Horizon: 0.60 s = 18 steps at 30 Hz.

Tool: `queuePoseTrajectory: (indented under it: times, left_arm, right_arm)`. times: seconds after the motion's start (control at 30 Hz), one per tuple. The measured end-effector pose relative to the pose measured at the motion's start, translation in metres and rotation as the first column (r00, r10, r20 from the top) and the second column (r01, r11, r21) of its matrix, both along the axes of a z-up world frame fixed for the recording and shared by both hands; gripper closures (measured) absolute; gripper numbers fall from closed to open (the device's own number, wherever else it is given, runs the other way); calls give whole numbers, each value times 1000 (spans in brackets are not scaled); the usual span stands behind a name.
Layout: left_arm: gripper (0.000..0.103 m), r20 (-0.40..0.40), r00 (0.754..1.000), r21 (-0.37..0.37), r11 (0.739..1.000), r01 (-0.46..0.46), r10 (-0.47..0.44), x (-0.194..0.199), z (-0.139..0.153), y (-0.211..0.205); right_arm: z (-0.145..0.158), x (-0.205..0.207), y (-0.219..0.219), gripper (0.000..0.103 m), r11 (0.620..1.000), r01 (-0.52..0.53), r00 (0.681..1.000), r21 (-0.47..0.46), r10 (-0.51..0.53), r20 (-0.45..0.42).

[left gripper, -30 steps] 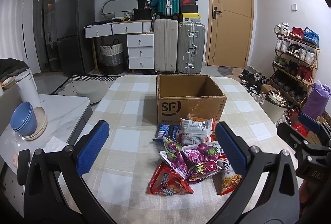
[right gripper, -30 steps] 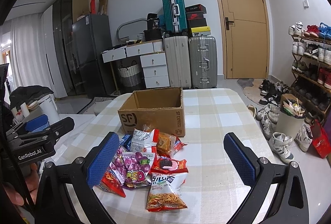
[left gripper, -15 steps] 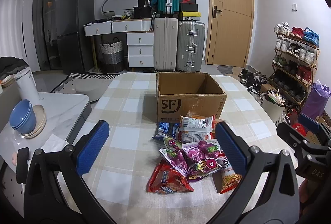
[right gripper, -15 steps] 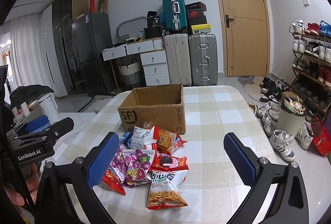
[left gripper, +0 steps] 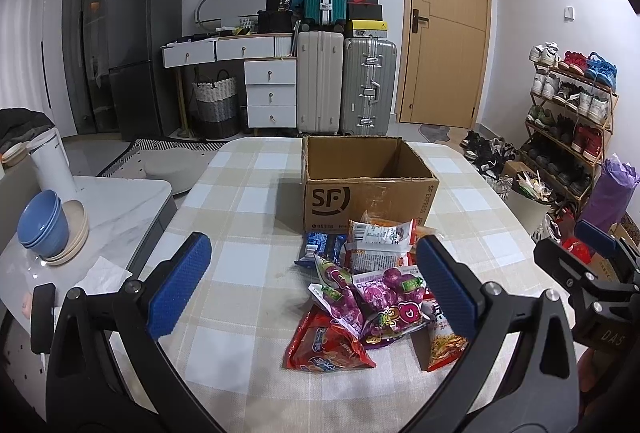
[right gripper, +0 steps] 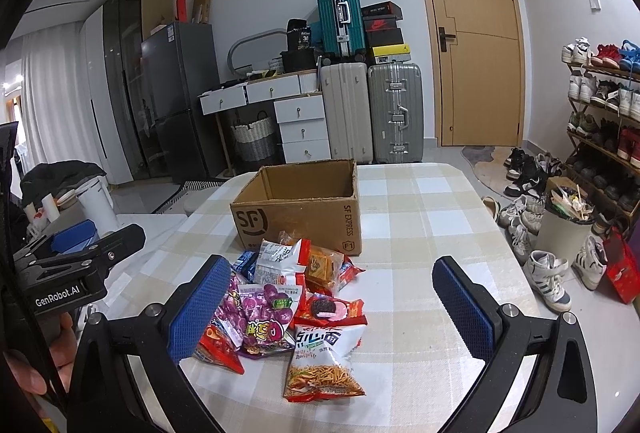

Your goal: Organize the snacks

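An open brown cardboard box (left gripper: 368, 193) marked SF stands on the checked table (left gripper: 240, 201); it also shows in the right wrist view (right gripper: 304, 209). A pile of snack bags lies in front of it: purple grape candy bags (left gripper: 376, 297), a red bag (left gripper: 328, 347), a white bag (left gripper: 378, 243), and a noodle snack bag (right gripper: 326, 361). My left gripper (left gripper: 312, 285) is open and empty, above the table's near edge, left of the pile. My right gripper (right gripper: 332, 309) is open and empty, hovering over the pile's near side.
A side table at the left holds blue bowls (left gripper: 40, 223) and a white kettle (left gripper: 50, 161). Suitcases (left gripper: 344, 81), a drawer unit and a fridge stand at the back. A shoe rack (left gripper: 568, 121) and bin stand right of the table.
Both grippers have risen and pulled back very slightly; the pile and the box have stayed put. Both remain open and empty.
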<state>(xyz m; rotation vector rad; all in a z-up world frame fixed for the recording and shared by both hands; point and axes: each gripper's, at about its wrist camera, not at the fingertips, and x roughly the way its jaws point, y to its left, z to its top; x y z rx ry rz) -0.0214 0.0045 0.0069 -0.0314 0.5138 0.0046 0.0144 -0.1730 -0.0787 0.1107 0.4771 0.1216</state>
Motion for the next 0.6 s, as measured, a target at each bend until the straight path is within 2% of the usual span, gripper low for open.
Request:
queuePoseTrajectory:
  times: [0.4, 0.6]
  left_arm:
    - [1, -22, 1000, -7, 1000, 3, -3, 4, -14, 4]
    - [1, -104, 994, -29, 999, 25, -28, 19, -36, 13]
  right_arm:
    - [0, 1, -2, 0, 1000, 7, 1000, 13, -7, -6]
    - [-5, 4, -6, 0, 1000, 7, 1000, 25, -6, -21]
